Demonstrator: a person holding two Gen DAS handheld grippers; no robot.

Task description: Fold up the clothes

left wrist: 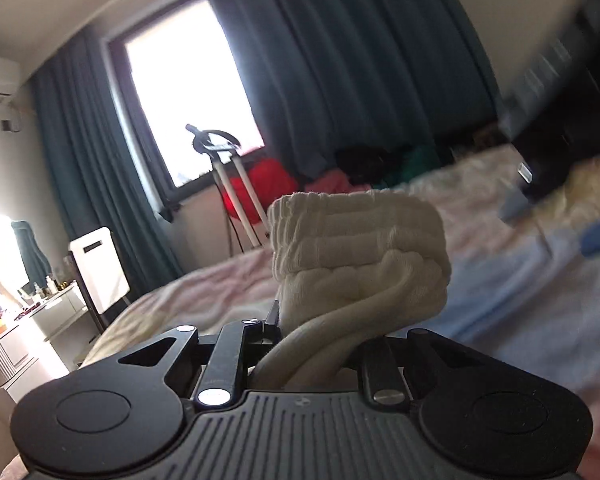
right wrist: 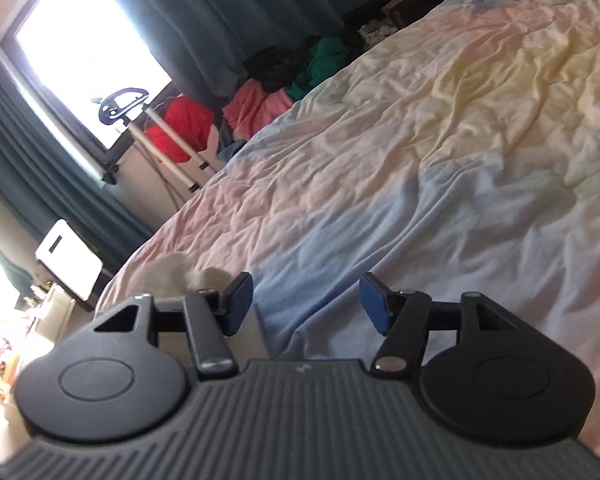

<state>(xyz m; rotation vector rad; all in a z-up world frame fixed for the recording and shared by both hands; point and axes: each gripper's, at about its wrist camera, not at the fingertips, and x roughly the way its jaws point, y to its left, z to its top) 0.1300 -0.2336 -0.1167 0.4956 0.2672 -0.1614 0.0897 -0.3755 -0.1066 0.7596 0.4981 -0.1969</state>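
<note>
Left claw (left wrist: pixel 316 332): clenched on cream knit (left wrist: pixel 358 252), lifted above the bed (left wrist: pixel 500 280), likely for folding or carrying.
Right claw (right wrist: pixel 306 304): released, empty, low over the bed, ready to assist.

Right tongs (right wrist: pixel 306 306) agape over rumpled bedsheet (right wrist: pixel 440 152).

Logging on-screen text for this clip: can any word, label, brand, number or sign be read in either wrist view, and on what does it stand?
No legible text in either view.
Small pale mark on the left gripper body: too small to read.
Same mark on the right gripper body: too small to read.
White appliance by the curtain: dark slot only, no readable label.
The cream sock carries no print.
</note>
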